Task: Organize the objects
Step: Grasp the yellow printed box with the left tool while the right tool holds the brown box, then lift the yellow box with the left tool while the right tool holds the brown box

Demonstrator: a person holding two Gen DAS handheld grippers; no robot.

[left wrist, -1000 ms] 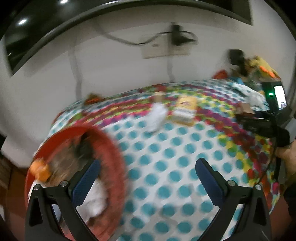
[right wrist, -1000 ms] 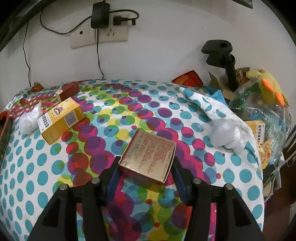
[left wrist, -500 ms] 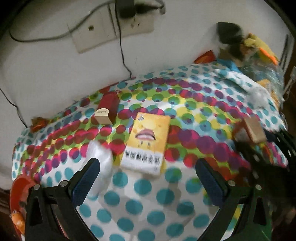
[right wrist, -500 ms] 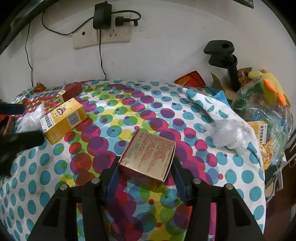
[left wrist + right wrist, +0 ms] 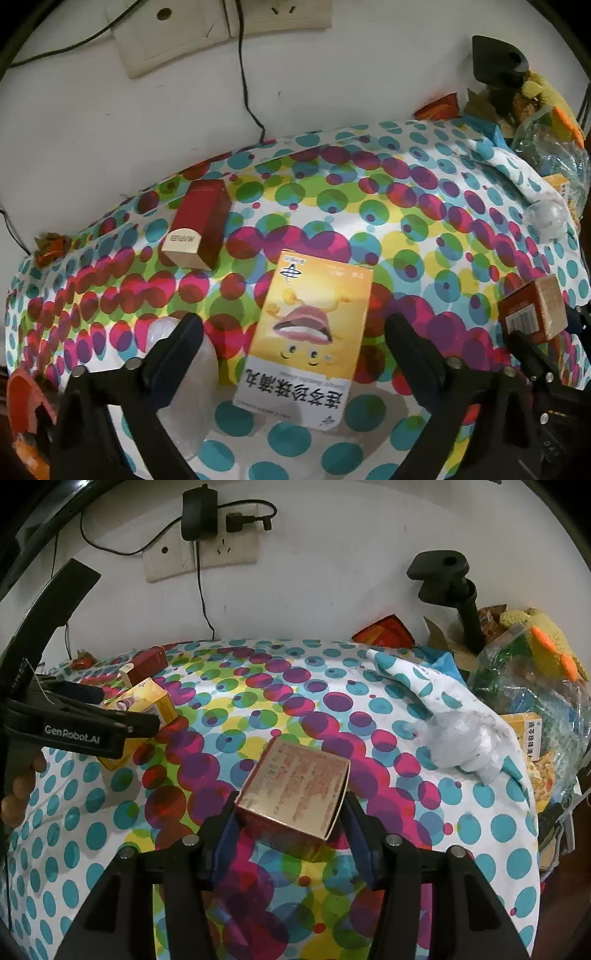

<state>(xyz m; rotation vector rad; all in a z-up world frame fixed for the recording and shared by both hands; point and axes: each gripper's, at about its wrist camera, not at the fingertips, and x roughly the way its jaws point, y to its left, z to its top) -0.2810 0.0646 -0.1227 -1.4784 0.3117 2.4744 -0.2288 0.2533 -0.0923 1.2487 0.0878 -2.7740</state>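
The left gripper (image 5: 291,339) has its fingers spread around the flat yellow cardboard box (image 5: 308,339) on the polka-dot surface (image 5: 424,206), closing in but not gripping. Right of that box, the right gripper (image 5: 291,812) is clamped on a brown-gold cardboard box (image 5: 295,788).

Lighting: dim, warm indoor light from overhead, so my grippers and the boxes drop soft grey shadows onto the dotted tablecloth (image 5: 424,192) near me, and the white wall (image 5: 332,572) greys toward the corners. Optics: strong fisheye bending in both wrist views, black vignette in every corner, table edge bowed into an arc. Sharpness: centre crisp in both; print on my held brown box (image 5: 295,786) smeared, far-right clutter soft and grainy.
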